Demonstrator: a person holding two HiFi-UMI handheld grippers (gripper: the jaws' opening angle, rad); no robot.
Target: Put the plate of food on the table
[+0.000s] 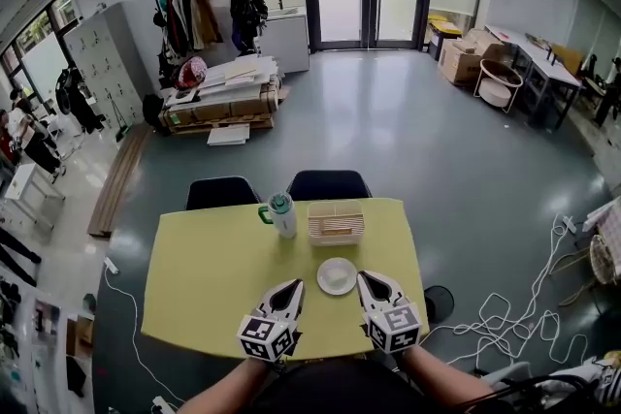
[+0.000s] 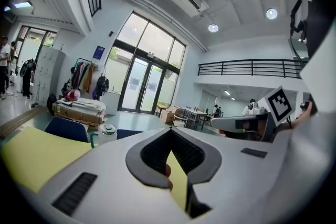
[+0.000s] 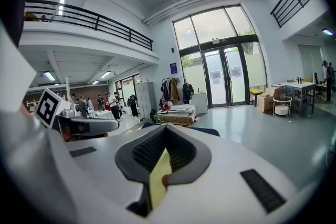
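Note:
A small white plate (image 1: pixel 337 276) lies on the yellow table (image 1: pixel 213 276), near its front edge; what is on the plate is too small to tell. My left gripper (image 1: pixel 294 288) rests just left of the plate and my right gripper (image 1: pixel 365 279) just right of it, both pointing away from me. Neither touches the plate. In the left gripper view the left gripper (image 2: pixel 170 130) has its jaws closed tip to tip with nothing between them. The right gripper (image 3: pixel 165 127) looks the same in its own view. The plate is hidden in both gripper views.
A white tumbler with a green lid (image 1: pixel 281 213) and a pale slatted basket (image 1: pixel 336 221) stand at the table's far side. Two dark chairs (image 1: pixel 328 184) are tucked behind it. Cables (image 1: pixel 505 320) lie on the floor to the right.

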